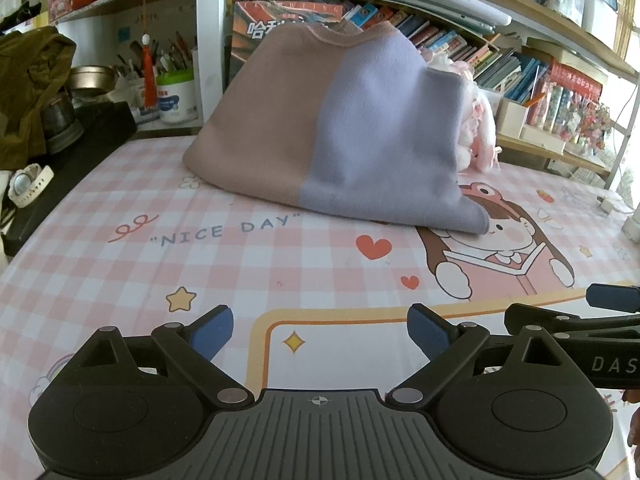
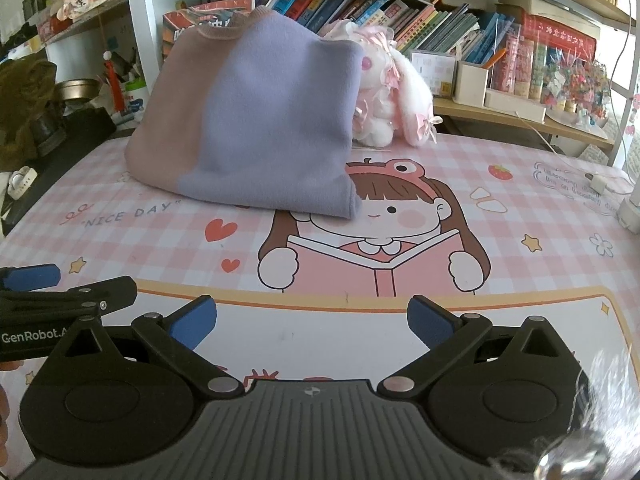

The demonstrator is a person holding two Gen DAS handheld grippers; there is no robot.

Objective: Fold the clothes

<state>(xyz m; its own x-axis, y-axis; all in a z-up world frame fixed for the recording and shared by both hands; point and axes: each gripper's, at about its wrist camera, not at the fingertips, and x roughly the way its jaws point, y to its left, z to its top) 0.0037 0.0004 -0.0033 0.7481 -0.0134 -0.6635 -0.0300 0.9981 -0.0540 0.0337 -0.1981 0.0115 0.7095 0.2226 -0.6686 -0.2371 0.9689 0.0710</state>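
A: Left of the sweater [image 1: 320, 120], what is listed?
B: Item one: a black board [image 1: 80, 152] at the mat's [image 1: 120, 272] edge, a white watch [image 1: 28, 186] on it. Behind it, olive cloth [image 1: 28, 88], a metal bowl [image 1: 90, 78] and a pen tub [image 1: 176, 96] with a red tassel [image 1: 149, 76] hanging in front.

A: And the sweater itself?
B: Item two: folded, pink half to the left, lilac half to the right. Its back edge leans up against the books [image 2: 360, 8]; its front edge lies on the mat, above the words "NICE DAY", its lower right corner over the printed girl's hair.

A: Right of the sweater?
B: Item three: a white and pink plush rabbit [image 2: 396, 92], touching the sweater's right side. Further right, a charger [image 2: 596, 182] with its cable on the mat.

A: Grippers?
B: Item four: left gripper [image 1: 320, 332], fingers spread wide, nothing between them, low over the mat, well short of the sweater. Item five: right gripper [image 2: 312, 320], just beside the left one, fingers likewise spread and empty.
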